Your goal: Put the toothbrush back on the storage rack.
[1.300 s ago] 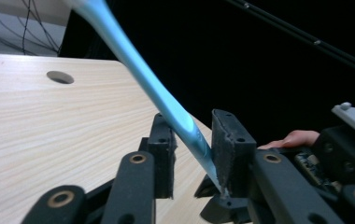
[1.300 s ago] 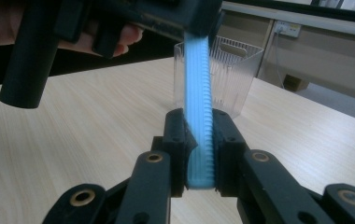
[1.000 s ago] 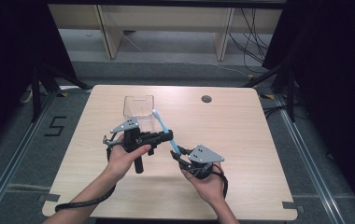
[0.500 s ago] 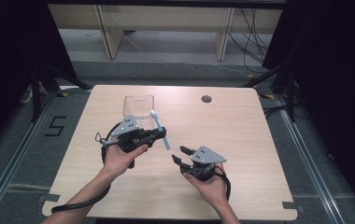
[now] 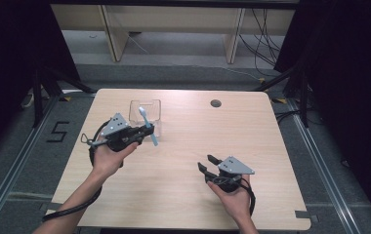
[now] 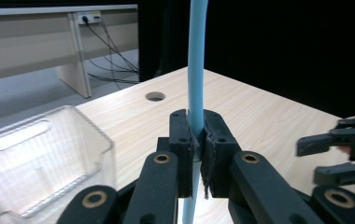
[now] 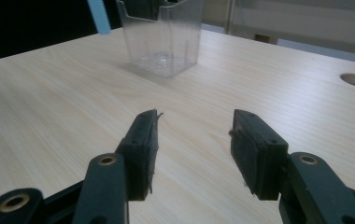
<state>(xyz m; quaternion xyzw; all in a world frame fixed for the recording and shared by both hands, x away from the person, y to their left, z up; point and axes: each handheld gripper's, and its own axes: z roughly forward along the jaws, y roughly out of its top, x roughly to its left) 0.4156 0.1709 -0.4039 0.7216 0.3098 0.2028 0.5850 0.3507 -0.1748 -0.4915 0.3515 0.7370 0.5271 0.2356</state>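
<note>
A light blue plastic spoon [image 5: 147, 125] is clamped in my left gripper [image 5: 142, 130], which is shut on its handle [image 6: 196, 93]; the bowl end points up and away. Just beyond it stands a clear plastic box [image 5: 145, 113], open at the top, seen at the left in the left gripper view [image 6: 45, 158] and ahead in the right gripper view [image 7: 160, 35]. My right gripper [image 5: 207, 163] is held low over the table's front right part, open, with nothing between its pads [image 7: 143, 149]. The spoon's lower tip [image 7: 99, 16] shows at the top left of the right gripper view.
The wooden table [image 5: 271, 141] has a round cable hole [image 5: 216, 103] near its back edge. Behind the table are a shelf unit and loose cables on the floor. Dark curtains hang at both sides.
My left gripper has carried the spoon left and toward the clear box. My right gripper let go of the spoon, opened and drew back to the front right.
</note>
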